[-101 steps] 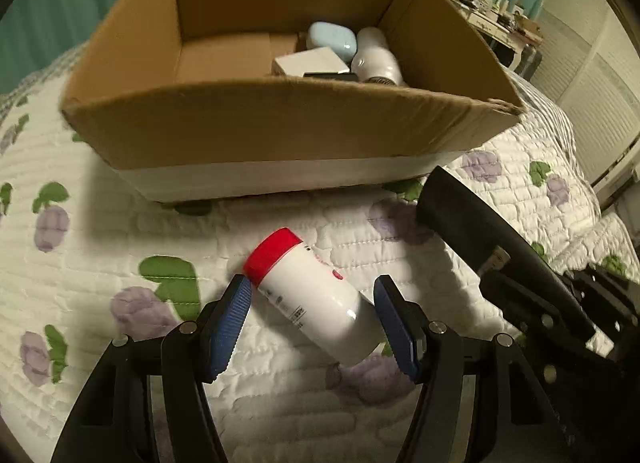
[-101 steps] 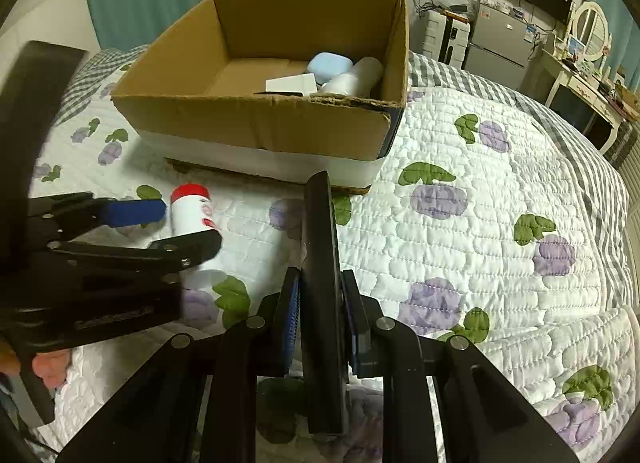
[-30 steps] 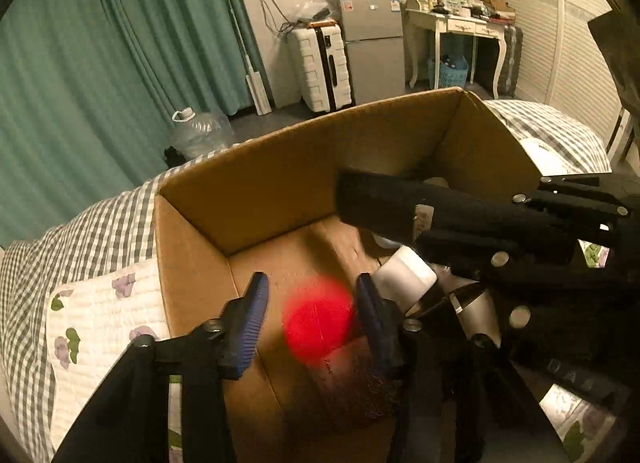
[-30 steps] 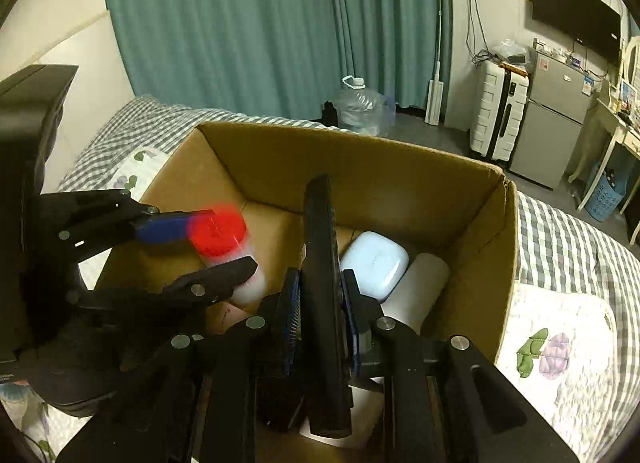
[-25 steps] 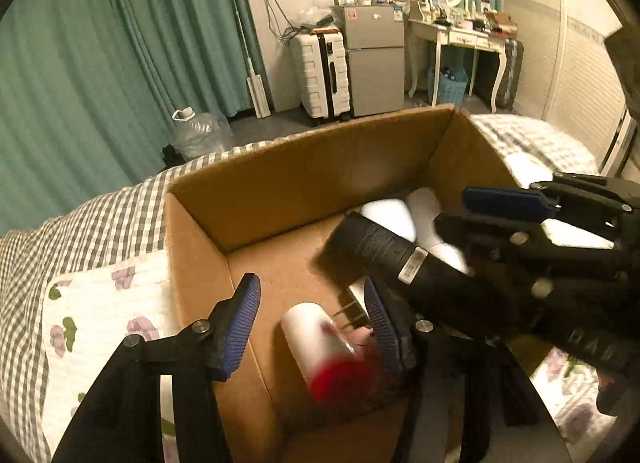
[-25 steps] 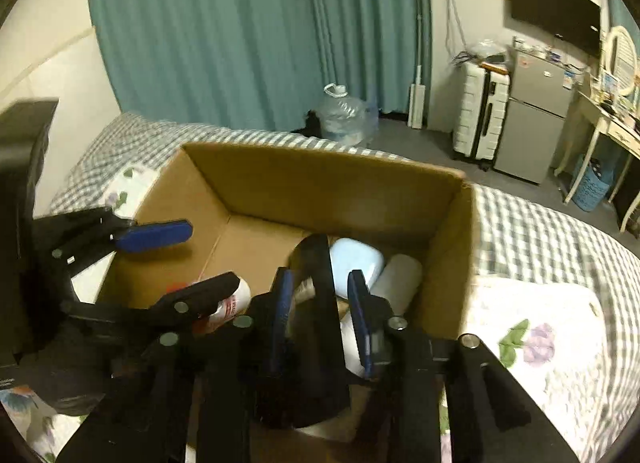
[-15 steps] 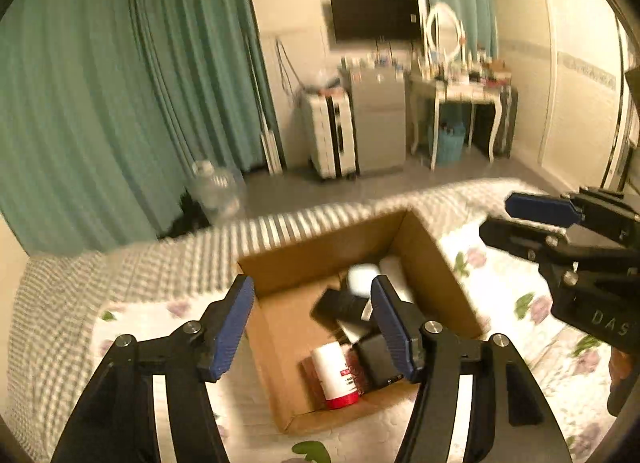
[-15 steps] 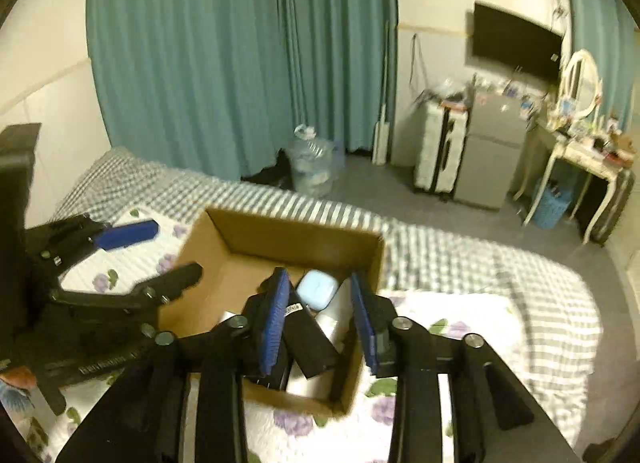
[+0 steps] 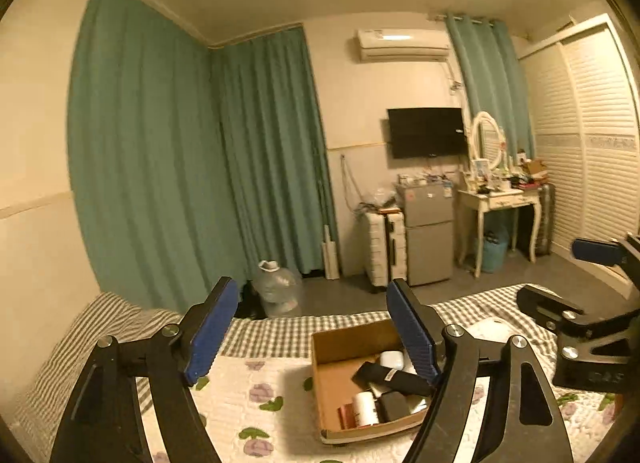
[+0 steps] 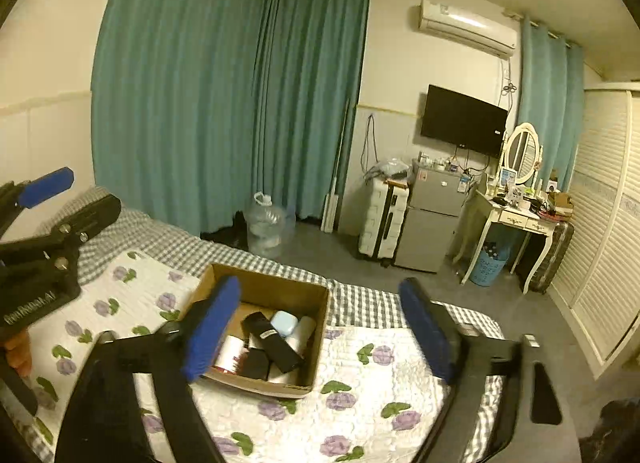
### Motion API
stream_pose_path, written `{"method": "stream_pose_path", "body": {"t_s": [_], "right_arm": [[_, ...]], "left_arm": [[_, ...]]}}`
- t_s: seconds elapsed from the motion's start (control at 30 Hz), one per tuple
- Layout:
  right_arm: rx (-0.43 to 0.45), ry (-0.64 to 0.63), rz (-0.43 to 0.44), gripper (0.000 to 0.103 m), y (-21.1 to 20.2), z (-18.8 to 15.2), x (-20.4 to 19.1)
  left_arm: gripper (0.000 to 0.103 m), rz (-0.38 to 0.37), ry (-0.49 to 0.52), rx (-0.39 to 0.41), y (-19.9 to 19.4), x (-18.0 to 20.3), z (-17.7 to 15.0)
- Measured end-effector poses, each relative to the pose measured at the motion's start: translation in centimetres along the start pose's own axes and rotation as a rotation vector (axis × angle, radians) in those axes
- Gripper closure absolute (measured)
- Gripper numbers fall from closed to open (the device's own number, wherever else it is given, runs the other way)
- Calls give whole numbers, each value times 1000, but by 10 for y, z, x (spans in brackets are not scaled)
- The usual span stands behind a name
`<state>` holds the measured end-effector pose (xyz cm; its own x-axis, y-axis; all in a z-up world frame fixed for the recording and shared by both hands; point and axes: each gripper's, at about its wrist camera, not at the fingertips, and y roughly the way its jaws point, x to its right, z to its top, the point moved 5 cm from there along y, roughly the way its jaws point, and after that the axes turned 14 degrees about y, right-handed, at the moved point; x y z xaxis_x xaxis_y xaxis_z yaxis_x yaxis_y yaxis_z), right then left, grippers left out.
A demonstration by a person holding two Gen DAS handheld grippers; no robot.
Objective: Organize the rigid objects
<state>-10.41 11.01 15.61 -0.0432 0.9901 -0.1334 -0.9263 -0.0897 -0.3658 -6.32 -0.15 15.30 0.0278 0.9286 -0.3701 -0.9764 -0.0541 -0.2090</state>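
Left gripper (image 9: 312,329): lower centre of left view, jaws spread wide, nothing held. Right gripper (image 10: 320,331): lower centre of right view, likewise splayed and vacant.

Quilted bedspread (image 10: 360,415): floral, across bottom of both views.

Cardboard box (image 10: 318,337): centre-low in right view, on the bedspread, well below both tools; open-topped.

Contents, in the box:
- long black case (image 10: 276,343), lying diagonally on top; rigid, probably light; best taken across its narrow width.
- white red-capped bottle (image 9: 366,409), near front wall; smooth, likely slippery; grip mid-body.
- pale blue case (image 10: 283,323), rear; small, hard, rounded.
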Motion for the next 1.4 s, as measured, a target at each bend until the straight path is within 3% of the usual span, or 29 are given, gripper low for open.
{"method": "stream_pose_path", "body": {"t_s": [0.17,0.37,0.6,0.77,1.0,1.4], "right_arm": [[22,46,-17,3,-5,-24,7],[90,72,-28,0,2,-76,22],[11,91,2,0,43,-120,29],[-39,114,1,0,59,-133,33],[-20,98,-3,0,53,-134,31],[-31,96,-22,0,56,-136,34]], "left_arm": [[23,-5,-65,28,-2,-1,-30],[23,-2,-73,-20,13,12,-70],[23,-40,-72,-108,35,30,-120],[23,-53,-58,-126,39,40,-131],[23,-26,-63,-131,39,37,-135],[23,-53,-57,-150,42,40,-138]]}}
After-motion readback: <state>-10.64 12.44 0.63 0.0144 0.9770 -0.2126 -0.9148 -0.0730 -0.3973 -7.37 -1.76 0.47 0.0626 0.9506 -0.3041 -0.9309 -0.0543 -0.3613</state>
